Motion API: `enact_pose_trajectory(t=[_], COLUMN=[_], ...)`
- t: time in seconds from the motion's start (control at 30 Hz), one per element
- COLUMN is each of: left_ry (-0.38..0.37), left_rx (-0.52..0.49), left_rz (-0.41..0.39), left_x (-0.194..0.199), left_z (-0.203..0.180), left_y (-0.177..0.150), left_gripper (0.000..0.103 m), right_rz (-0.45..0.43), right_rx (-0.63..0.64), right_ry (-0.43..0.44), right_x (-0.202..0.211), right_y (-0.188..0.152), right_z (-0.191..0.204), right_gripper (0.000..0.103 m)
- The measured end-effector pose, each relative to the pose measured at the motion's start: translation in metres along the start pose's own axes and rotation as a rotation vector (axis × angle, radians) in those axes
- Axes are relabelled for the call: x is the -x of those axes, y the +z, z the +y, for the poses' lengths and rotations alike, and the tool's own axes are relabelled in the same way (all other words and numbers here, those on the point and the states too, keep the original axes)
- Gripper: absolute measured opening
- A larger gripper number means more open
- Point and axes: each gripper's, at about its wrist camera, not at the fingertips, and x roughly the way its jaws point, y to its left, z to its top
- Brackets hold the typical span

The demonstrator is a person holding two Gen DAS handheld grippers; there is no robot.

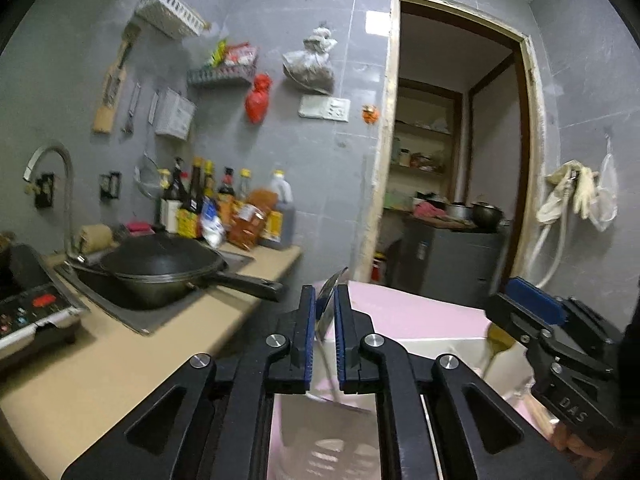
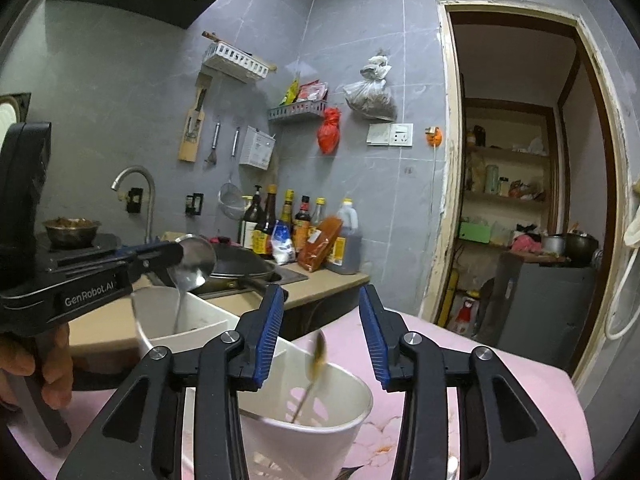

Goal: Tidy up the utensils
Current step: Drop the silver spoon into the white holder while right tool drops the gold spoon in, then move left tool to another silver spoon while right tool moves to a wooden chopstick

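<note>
In the left wrist view my left gripper stands slightly open, a silver spoon upright in the narrow gap between its blue pads, which do not press on it. The spoon's handle slants down into the white utensil holder. The right wrist view shows that left gripper at the left, with the silver spoon at its tip and its handle in the holder's left compartment. My right gripper is open above the utensil holder. A blurred brown-stained spoon stands in the compartment below it. The right gripper also shows at the right.
The holder stands on a pink flowered tablecloth. A tan counter on the left carries a black wok in the sink, an induction cooker and several sauce bottles. A doorway opens at the right. A hand holds the left gripper.
</note>
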Motion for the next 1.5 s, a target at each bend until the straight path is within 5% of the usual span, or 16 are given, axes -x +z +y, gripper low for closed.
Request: enact_pose_trajectory(t=[0.33, 0.57, 0.7, 1.0, 1.5], left_ry=[-0.072, -0.106, -0.110, -0.134, -0.240], left_rx=[0.076, 0.065, 0.024, -0.109, -0.269], left_rz=[-0.011, -0.076, -0.116, -0.133, 0.175], left_x=[0.025, 0.046, 0.058, 0.067, 0.024], left_z=[-0.010, -0.036, -0.060, -0.116, -0.177], left_y=[0.027, 0.036, 0.033, 0.007, -0.044], left_gripper=[0.037, 0.076, 0.094, 0.100, 0.099], right_rz=[-0.060, -0.116, -0.142, -0.139, 0.085], right_rx=[-0.079, -0.086, -0.084, -0.057, -0.156], right_ry=[-0.066, -0.168, -0.232, -0.375, -0.481], right_x=[0.034, 0.076, 0.101, 0.149, 0.177], right_y=[0.028, 0.037, 0.035, 0.017, -0.035], right_z=[-0.019, -0.041, -0.054, -0.081, -0.137], right_gripper=[0.070, 0.099, 0.103, 0.103, 0.103])
